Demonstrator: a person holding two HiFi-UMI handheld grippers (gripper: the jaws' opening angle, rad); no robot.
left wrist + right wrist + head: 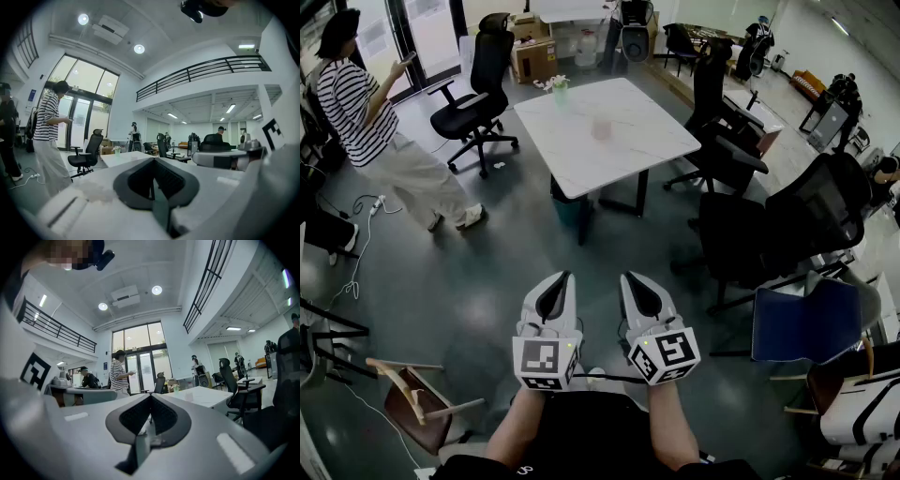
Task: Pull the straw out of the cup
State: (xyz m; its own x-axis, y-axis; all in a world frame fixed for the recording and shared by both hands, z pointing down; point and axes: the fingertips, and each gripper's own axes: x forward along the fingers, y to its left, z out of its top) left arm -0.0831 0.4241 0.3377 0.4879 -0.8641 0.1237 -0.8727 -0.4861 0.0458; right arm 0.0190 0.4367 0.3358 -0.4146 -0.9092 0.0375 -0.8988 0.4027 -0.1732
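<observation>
2 grippers sit low and close to the person's body, well apart from the work. The left gripper [554, 284] has its jaws pressed together on nothing, and the right gripper [638, 283] is likewise closed and empty; both gripper views confirm it. The pinkish cup [601, 128] stands near the middle of the white table [581, 164], across open floor. Its straw is too small to make out from here.

The step in hand looks like the approach, with nothing of the task done yet. To do it well, I would get square to the table's near edge. 1 gripper should then spread its jaws early to steady the cup wall. The other should take the straw above the rim and draw it straight up along its own line, since a sideways pull could tip a light cup. The small potted plant [559, 88] at the far corner is clear of that path.
</observation>
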